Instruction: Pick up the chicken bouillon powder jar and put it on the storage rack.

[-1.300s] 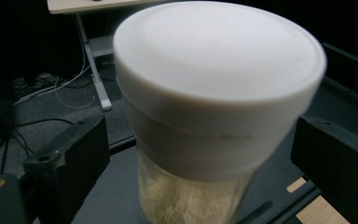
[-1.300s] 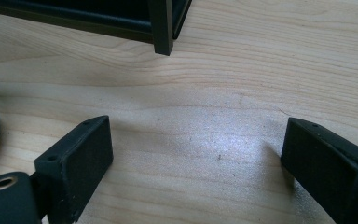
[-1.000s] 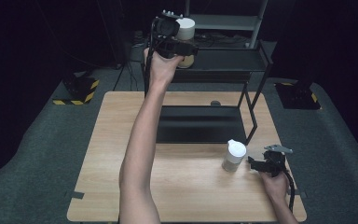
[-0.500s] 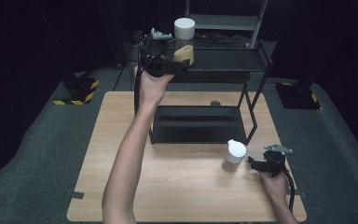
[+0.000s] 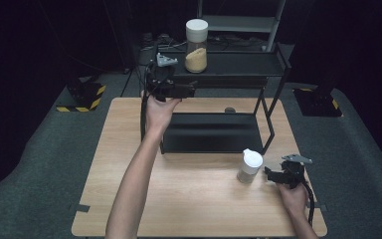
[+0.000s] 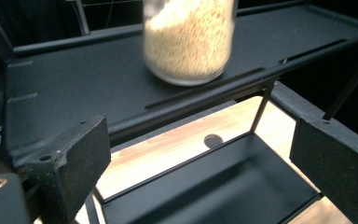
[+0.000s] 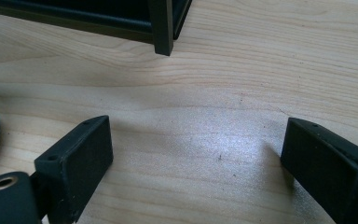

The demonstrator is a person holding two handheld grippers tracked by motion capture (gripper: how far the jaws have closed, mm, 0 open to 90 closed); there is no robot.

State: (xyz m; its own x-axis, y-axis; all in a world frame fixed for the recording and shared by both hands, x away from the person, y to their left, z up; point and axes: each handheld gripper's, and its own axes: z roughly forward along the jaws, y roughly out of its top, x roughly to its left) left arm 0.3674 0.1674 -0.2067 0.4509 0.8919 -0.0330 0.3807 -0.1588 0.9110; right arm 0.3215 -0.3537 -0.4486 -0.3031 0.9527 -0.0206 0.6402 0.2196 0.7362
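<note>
Table (image 5: 179,209): wide bare wood in front of the rack; open room for both hands there.
Rack (image 5: 214,132): black two-tier frame at the table's back half; posts and shelf lips are the snag points.
Grain jar (image 5: 197,46): white-capped, stands upright on the top shelf, apart from the left gripper.
Small jar (image 5: 249,166): white lid, on the table just beside the right gripper, untouched.
Left gripper (image 5: 186,90): jaws released, have just been closing a little, nothing between them; sits at the shelf edge.
Right gripper (image 5: 273,175): jaws released, empty, low over the table.
Risk: a left jaw could probably catch the shelf lip, or nudge the grain jar and tip it.
Risk, lesser: right jaws could knock the small jar over.
</note>
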